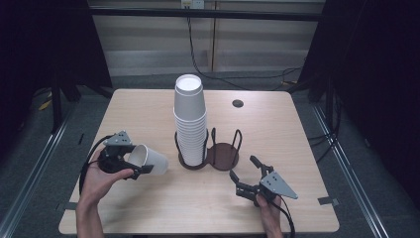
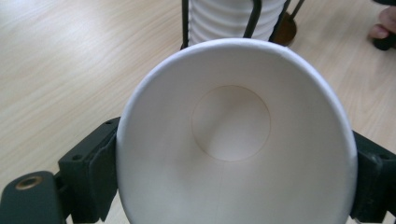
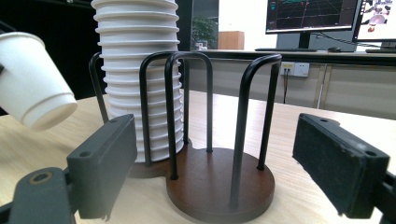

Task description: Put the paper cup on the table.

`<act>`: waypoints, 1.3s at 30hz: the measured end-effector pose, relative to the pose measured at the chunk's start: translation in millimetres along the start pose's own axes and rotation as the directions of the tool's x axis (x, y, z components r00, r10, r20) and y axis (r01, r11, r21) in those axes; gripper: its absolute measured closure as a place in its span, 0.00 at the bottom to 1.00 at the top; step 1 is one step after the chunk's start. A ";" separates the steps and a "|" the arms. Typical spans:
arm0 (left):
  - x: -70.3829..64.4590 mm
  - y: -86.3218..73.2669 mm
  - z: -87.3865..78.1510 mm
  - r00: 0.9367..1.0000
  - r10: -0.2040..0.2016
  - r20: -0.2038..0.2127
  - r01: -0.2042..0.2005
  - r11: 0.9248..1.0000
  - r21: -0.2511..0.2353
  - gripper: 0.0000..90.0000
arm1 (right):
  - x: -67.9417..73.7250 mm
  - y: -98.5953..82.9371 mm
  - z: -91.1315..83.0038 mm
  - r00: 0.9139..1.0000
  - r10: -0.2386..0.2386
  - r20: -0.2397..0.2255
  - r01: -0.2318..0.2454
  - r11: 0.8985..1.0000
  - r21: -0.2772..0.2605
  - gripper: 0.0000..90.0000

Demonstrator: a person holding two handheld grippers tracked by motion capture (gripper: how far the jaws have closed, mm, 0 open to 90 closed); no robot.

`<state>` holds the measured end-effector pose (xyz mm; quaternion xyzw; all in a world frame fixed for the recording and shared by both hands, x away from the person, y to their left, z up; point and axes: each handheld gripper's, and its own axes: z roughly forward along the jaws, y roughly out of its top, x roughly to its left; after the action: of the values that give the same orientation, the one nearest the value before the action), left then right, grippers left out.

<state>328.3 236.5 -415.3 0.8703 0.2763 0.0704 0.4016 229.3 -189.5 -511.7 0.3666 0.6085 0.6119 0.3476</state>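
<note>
Your left gripper [image 1: 130, 163] has its fingers [image 2: 95, 172] pinching one paper cup [image 1: 148, 158] by the rim, tipped on its side above the worktop [image 1: 277, 124], just left of the holder [image 1: 208, 153]; so one cup is already in hand; the tall stack of cups [image 1: 190, 124] sits in the holder's left ring, and the right ring's brown base [image 3: 219, 182] lies bare; your right gripper [image 1: 246, 174] hovers near that bare ring with fingers [image 3: 343, 163] spread and holding nothing; seating the held cup is, by my reckoning, what remains.
</note>
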 end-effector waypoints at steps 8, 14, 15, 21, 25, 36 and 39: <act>10.5 15.0 -0.6 0.999 0.030 -0.029 -0.028 0.997 0.065 0.11 | 0.0 0.0 0.0 1.000 0.000 0.000 0.000 1.000 0.000 0.15; 23.7 15.6 7.1 0.999 0.018 -0.038 -0.012 0.991 0.130 0.11 | 0.1 0.0 0.0 1.000 0.000 0.001 0.000 1.000 -0.001 0.15; 28.1 17.9 6.4 0.999 0.020 -0.042 -0.014 0.988 0.151 0.11 | 0.1 0.0 0.0 1.000 0.000 0.001 0.000 1.000 -0.001 0.15; 37.5 27.0 4.4 0.997 0.018 -0.076 -0.003 0.982 0.188 0.11 | 0.2 0.0 0.0 1.000 -0.001 0.002 0.001 1.000 -0.001 0.15; 41.1 32.1 7.1 0.997 0.023 -0.074 -0.006 0.977 0.214 0.11 | 0.2 0.0 0.0 1.000 -0.001 0.002 0.001 1.000 -0.001 0.15; 55.3 40.8 20.2 0.989 0.064 -0.134 -0.009 0.928 0.372 0.11 | 0.2 0.0 0.0 1.000 -0.001 0.001 0.001 1.000 -0.001 0.15; 57.8 41.8 21.5 0.989 0.068 -0.132 -0.015 0.928 0.372 0.10 | 0.1 0.0 0.1 1.000 0.000 0.002 0.000 1.000 -0.001 0.15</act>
<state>401.8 231.4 -404.5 0.9287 0.2941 0.0874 0.2081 229.3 -189.4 -511.8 0.3669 0.6081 0.6118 0.3483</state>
